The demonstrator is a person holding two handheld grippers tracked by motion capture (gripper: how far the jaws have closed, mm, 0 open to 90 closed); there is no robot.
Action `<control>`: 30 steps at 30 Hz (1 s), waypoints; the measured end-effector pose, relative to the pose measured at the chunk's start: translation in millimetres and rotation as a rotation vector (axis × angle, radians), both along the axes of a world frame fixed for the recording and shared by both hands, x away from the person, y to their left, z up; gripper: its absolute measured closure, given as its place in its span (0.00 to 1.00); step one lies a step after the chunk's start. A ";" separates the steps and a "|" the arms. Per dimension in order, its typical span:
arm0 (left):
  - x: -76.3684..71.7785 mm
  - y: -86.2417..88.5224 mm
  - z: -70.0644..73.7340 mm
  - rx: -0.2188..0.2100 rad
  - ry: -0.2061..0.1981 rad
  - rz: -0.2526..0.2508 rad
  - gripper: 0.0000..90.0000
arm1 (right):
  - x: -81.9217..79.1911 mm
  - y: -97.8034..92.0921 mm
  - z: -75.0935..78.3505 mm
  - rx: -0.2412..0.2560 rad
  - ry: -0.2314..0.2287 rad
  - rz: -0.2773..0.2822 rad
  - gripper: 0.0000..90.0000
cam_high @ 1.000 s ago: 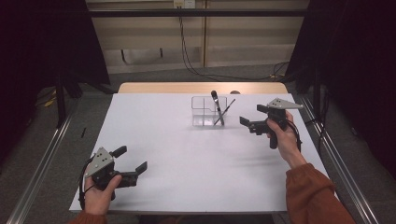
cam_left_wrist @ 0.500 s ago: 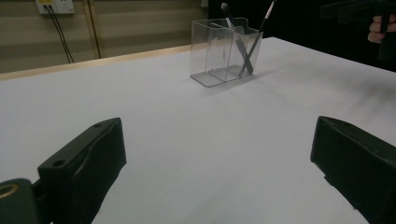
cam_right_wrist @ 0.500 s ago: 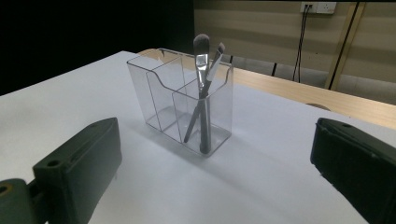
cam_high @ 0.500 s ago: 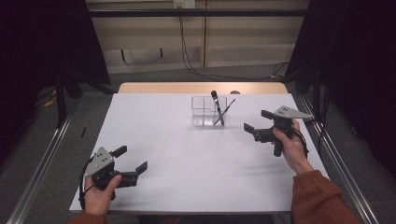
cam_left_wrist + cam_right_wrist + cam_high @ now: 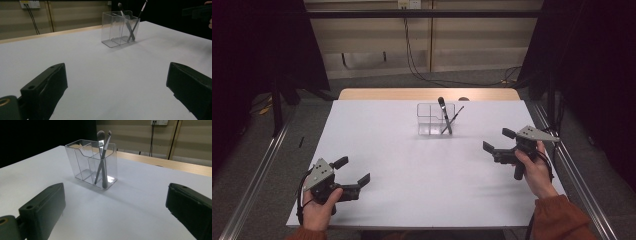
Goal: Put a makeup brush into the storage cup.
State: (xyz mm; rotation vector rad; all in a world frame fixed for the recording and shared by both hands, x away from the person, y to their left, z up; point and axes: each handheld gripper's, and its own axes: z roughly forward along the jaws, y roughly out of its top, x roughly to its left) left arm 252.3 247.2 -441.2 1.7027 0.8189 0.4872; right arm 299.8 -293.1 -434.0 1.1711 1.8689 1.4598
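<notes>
Two makeup brushes [image 5: 103,162] stand crossed in one end compartment of the clear organizer [image 5: 435,119], leaning on its walls. Both the left gripper [image 5: 353,174] and the right gripper [image 5: 497,141] hover released and empty, well apart from it.

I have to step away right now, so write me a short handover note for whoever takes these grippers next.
Left hand-held gripper: open, holding nothing, at the near left of the table.
Right hand-held gripper: open, holding nothing, at the right side.
Clear organizer: upright at the far middle of the table.
Two makeup brushes: standing crossed in one end compartment.
Done: both brushes are in the organizer.
Left: other compartments look empty; nothing loose on the table to add.
</notes>
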 end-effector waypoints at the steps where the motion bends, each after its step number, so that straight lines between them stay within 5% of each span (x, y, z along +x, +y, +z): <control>1: -0.3 0.0 -0.2 -0.022 0.003 -0.001 0.04 | -2.5 -0.8 0.0 0.002 -0.003 -0.001 0.02; 22: -9.0 0.6 0.6 -0.047 -0.009 0.023 0.03 | -54.8 -12.4 -16.0 0.000 -0.015 -0.017 0.02; 30: -11.5 0.5 0.8 -0.022 -0.019 0.022 0.03 | -70.0 -18.3 -20.1 -0.012 -0.034 -0.045 0.02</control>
